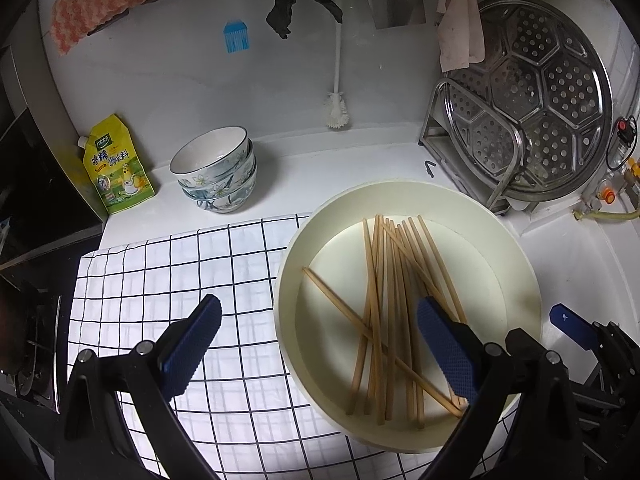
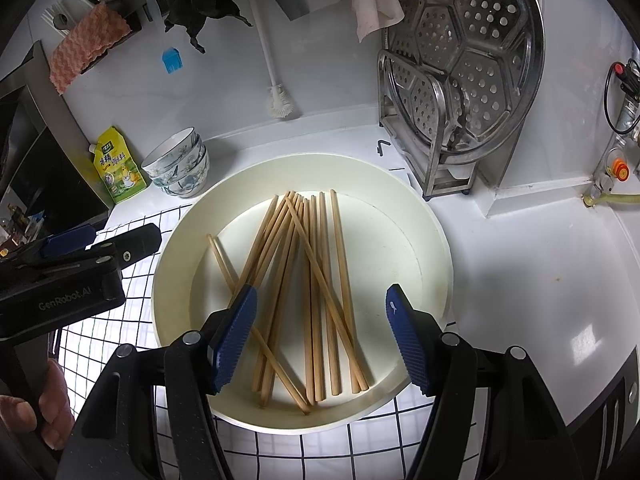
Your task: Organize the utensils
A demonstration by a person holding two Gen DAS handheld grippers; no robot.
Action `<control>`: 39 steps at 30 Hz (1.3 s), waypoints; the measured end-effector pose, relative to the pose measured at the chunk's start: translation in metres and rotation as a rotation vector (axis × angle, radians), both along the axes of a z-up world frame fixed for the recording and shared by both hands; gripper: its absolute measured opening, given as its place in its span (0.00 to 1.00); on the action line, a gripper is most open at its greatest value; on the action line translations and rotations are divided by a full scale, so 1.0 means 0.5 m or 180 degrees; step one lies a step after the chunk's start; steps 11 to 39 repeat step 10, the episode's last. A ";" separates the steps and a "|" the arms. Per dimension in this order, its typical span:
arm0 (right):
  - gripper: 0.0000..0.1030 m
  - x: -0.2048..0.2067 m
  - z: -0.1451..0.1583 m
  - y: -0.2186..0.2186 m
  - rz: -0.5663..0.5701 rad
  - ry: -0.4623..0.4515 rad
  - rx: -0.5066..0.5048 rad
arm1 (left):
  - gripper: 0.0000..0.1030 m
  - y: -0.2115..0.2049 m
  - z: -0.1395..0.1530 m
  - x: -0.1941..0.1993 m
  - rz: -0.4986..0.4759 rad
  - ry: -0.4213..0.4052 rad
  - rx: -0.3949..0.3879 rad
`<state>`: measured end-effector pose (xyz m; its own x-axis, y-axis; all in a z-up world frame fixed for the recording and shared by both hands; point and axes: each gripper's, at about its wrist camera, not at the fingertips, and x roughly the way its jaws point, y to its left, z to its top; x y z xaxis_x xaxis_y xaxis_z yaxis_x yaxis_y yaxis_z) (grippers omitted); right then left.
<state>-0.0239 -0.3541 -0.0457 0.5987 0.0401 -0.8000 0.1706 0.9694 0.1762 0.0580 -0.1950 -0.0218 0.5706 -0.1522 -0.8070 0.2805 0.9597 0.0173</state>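
- hovering over a loose pile of wooden chopsticks [image 2: 304, 296] that sits in a shallow cream basin [image 2: 432, 240], which rests on a white checked cloth [image 1: 180, 264] on the bench [image 2: 520, 280].
- the sticks mostly run near to far, with a couple lying crossed over the bundle and one angled off to the left, so they aren't lined up or paired.
- right hand-held gripper [image 2: 320, 340] is released, jaws spread wide over the near end of the pile, nothing between them.
- left hand-held gripper [image 1: 318, 344] is also released and empty, sitting over the left rim of the basin, half above the cloth.
- handling guess: chopsticks are light, stiff and thin, and smooth enough to roll or skate on the basin floor. a wide pinch could scoop up several at once.
- i'd take hold near the middle of a stick so it doesn't tip, or go for the crossed ones on top since they sit free of the rest.
- stacked floral bowls [image 1: 216, 172] and a yellow seasoning pouch [image 1: 116, 168] stand at the far left, a steel rack with a perforated steamer tray [image 1: 536, 108] at the far right. can't tell from here where the chopsticks are meant to end up.
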 end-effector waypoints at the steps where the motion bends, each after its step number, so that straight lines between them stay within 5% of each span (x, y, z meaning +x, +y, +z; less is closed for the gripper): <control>1: 0.62 0.000 0.000 0.000 0.0001 -0.0002 0.0000 | 0.94 -0.001 0.000 0.000 -0.0005 0.0002 0.0001; 39: 0.62 0.002 0.002 0.006 0.0019 -0.0005 -0.0011 | 0.94 -0.003 -0.004 -0.001 0.0006 0.0039 0.0045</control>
